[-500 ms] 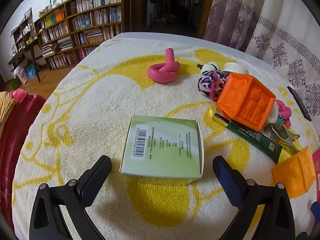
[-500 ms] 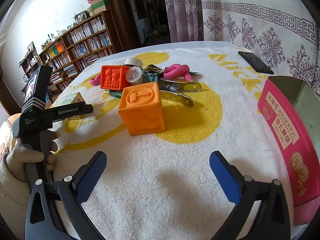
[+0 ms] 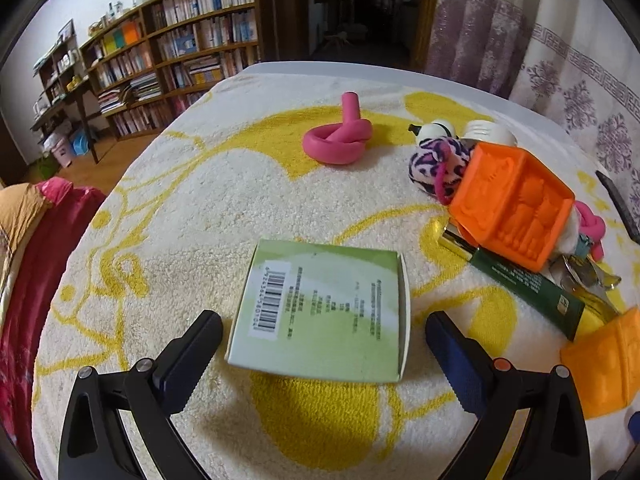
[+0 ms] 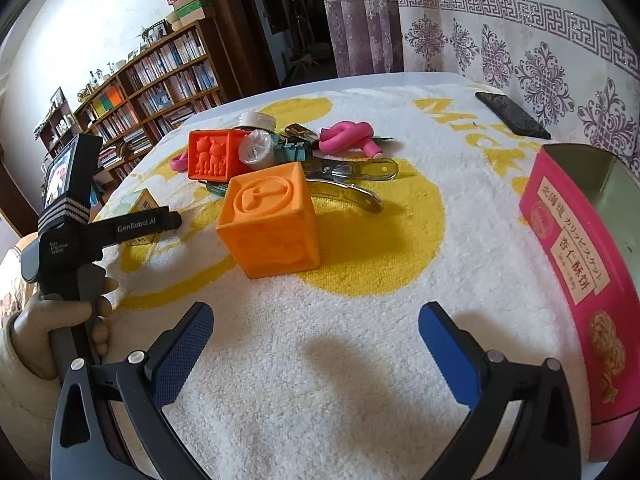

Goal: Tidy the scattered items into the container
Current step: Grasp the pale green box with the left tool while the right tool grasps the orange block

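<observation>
Lying flat, green box [image 3: 324, 308] barcode-end leftward.

Bare towel [image 4: 320, 360] is lying open ahead of my right gripper [image 4: 316, 332], while the orange block [image 4: 272, 220] and the pink tin [image 4: 576, 264] are hemming it in.

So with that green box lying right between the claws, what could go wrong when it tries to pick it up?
The green box lies flat and nearly fills the open left gripper, so a finger may land on top and crush the thin card instead of straddling it. The soft towel could bunch under the fingertips. The pink tin stands beyond the toy pile, so a carried box might clip the orange cube.
</observation>
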Tool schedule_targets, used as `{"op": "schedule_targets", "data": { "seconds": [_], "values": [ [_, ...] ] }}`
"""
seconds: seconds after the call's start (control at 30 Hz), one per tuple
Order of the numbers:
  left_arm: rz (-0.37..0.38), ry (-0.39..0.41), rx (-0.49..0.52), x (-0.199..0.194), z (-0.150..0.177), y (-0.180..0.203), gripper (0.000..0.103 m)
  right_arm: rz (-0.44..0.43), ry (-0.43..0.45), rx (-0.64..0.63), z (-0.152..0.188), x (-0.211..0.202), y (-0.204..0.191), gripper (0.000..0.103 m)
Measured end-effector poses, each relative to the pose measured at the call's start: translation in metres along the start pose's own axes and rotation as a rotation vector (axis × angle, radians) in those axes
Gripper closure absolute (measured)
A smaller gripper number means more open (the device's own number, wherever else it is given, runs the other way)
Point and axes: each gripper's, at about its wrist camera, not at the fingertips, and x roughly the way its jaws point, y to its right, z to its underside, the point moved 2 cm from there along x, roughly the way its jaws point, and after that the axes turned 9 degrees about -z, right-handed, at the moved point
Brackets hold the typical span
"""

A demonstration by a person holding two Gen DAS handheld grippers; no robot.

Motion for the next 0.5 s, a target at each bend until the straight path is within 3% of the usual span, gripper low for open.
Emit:
{"op": "schedule_targets", "data": {
  "seconds": [0.07,0.1,0.13,0.2,0.5],
  "values": [
    [0.022,0.002,-0.003,-0.001,0.000,-0.001,0.001,0.008,0.003,-0.015,-0.002,-0.001,-0.001,0.000],
    [0.054,0.016,-0.004,-0.004,0.000,-0.002,0.009,0.012,0.006,-0.022,-0.004,-0.001,-0.001,0.000],
    [0.078,0.031,-0.005,-0.007,0.000,-0.002,0.029,0.013,0.009,-0.024,-0.006,-0.001,-0.002,0.000],
    [0.124,0.049,0.011,-0.011,-0.001,-0.001,0.048,0.014,0.013,-0.025,-0.010,0.000,-0.002,0.001],
    [0.269,0.057,0.046,-0.018,0.001,-0.001,0.050,0.025,0.006,-0.068,-0.030,0.017,-0.017,0.002]
  ]
}}
